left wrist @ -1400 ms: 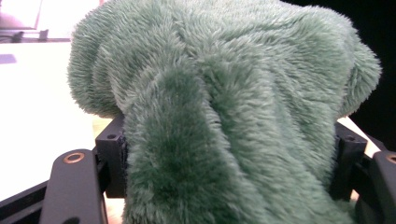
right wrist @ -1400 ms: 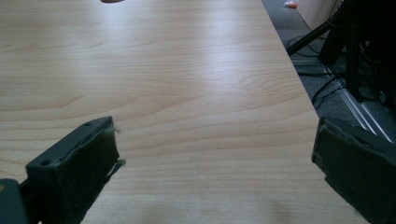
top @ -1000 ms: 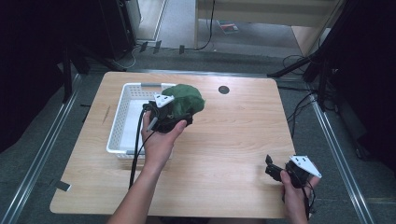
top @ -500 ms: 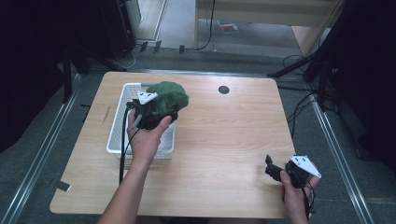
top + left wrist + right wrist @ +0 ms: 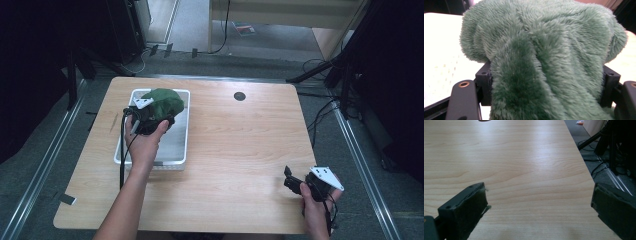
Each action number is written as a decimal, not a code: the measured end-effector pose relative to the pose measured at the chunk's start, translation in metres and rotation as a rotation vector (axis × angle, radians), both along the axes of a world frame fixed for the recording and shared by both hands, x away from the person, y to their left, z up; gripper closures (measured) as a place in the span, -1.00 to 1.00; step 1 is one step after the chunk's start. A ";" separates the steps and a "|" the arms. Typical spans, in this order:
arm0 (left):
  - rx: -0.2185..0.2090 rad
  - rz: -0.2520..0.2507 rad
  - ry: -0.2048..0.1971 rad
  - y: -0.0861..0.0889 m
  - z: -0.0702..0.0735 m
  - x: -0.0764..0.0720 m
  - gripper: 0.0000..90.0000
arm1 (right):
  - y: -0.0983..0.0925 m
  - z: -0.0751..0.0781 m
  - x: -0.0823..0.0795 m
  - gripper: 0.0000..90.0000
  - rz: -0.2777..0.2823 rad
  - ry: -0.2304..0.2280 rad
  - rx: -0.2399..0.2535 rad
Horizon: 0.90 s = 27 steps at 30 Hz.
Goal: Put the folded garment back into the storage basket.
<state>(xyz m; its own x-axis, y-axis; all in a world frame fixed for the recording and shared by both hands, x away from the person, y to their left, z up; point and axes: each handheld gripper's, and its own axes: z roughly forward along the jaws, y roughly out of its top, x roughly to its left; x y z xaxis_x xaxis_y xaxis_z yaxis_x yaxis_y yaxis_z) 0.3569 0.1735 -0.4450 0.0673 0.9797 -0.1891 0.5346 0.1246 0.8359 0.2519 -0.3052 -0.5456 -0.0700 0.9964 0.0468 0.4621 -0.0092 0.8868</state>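
Green plush cloth [image 5: 544, 62] hiding left tool's jaw gap, cloth's lower part cut off by edge

This looks like a lab or recording workspace rather than a home: a plain wooden table [image 5: 240, 150] with a round cable hole [image 5: 239, 96] stands alone on grey carpet, flanked by metal floor rails [image 5: 365, 170] on both sides. Black cables [image 5: 320, 112] trail loose over the floor, dark stand legs [image 5: 320, 75] and black equipment crowd the edges, and a light wooden cabinet [image 5: 280, 12] sits at the back. The person's handheld tongs [image 5: 295, 182], wired and topped with a grey plate, suit a data-collection setup.
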 end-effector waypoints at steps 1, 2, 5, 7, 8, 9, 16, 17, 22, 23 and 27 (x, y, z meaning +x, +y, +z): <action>0.000 0.000 0.000 0.000 0.000 0.000 -0.43 | 0.000 0.000 0.000 -0.99 -0.003 0.003 0.004; 0.004 0.010 0.006 0.003 -0.004 0.004 -0.43 | 0.000 0.000 0.000 -0.99 -0.003 0.002 0.004; 0.019 0.025 0.005 0.005 -0.010 0.009 -0.43 | 0.000 0.000 0.000 -0.99 -0.002 0.000 0.001; 0.052 0.042 -0.011 0.006 -0.016 0.013 -0.42 | 0.000 0.000 0.000 -0.99 0.000 -0.001 -0.001; 0.070 0.047 -0.012 0.006 -0.018 0.015 -0.42 | 0.000 0.000 0.000 -0.99 -0.001 -0.001 0.000; 0.084 0.048 -0.008 0.006 -0.020 0.017 -0.42 | 0.000 0.000 0.000 -0.99 0.000 -0.001 -0.001; 0.072 0.067 0.068 0.013 -0.034 0.030 -0.42 | 0.000 0.000 0.000 -0.99 0.000 0.001 0.005; 0.073 0.066 0.087 0.013 -0.036 0.031 -0.42 | 0.000 0.000 0.000 -0.99 0.000 0.002 0.006; 0.087 0.035 0.159 0.013 -0.050 0.038 -0.44 | 0.000 0.000 0.000 -0.99 0.001 -0.001 0.002; 0.086 0.027 0.187 0.013 -0.055 0.041 -0.45 | 0.000 0.000 0.000 -0.99 0.001 -0.003 0.001; 0.079 -0.005 0.232 0.012 -0.060 0.044 -0.45 | 0.000 0.000 0.000 -0.99 0.001 -0.002 0.003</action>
